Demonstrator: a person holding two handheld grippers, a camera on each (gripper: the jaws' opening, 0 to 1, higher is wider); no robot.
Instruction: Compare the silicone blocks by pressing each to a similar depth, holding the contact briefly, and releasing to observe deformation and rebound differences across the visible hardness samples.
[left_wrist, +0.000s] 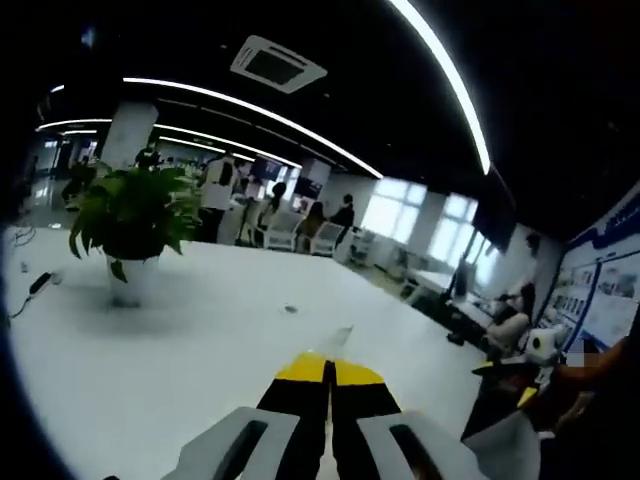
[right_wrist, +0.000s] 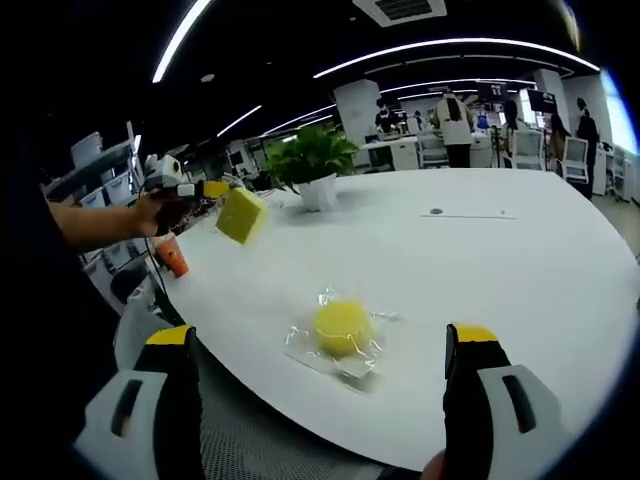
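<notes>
Yellow-tipped and black, the 2 jaws of the left gripper (left_wrist: 328, 372) meet along a thin seam in the left gripper view, clenched, with a pale sliver poking out past their tips; what they pinch cannot be told here. Beyond them lies a white table (left_wrist: 150, 340) with a potted plant (left_wrist: 130, 225) standing on it.

In the right gripper view, the right gripper (right_wrist: 320, 355) stands released, jaws wide apart over the table edge. Between them, on the table, a round yellow silicone block (right_wrist: 342, 328) rests on a clear wrapper (right_wrist: 350, 365). At left, the left gripper holds a square yellow block (right_wrist: 241, 214) aloft above the table's near edge.
</notes>
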